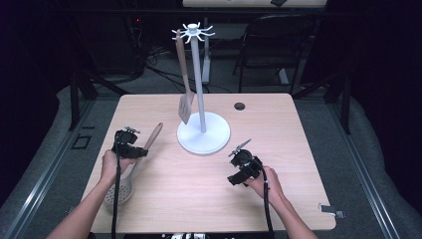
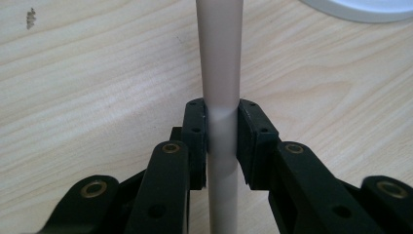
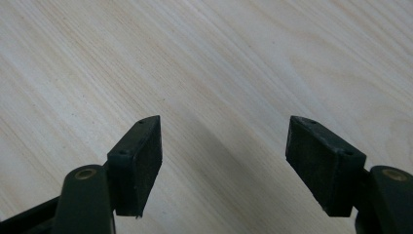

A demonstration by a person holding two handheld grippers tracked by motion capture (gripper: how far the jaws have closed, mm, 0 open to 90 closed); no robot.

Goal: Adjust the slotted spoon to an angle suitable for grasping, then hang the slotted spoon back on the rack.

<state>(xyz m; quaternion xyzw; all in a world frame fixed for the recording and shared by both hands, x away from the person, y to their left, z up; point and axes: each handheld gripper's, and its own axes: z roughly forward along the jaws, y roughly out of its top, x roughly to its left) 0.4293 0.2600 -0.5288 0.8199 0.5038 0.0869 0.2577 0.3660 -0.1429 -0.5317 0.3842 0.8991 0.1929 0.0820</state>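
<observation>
Beige plastic handle of the skimmer (image 2: pixel 221 73) is pinched between the left hand-held gripper (image 2: pixel 222 141) jaws, mid-handle; perforated head lies on the surface (image 1: pixel 164 199) behind that gripper, toward the person. Right hand-held gripper (image 3: pixel 224 146) is spread, nothing between its jaws, just bare wood ahead. Likely step: skimmer grasped, not yet lifted. Next move probably calls for raising it and hooking it on the white rack (image 1: pixel 199 74) ahead-right of the left gripper. Rack holds one slotted spatula (image 1: pixel 184 99); no containers.
</observation>
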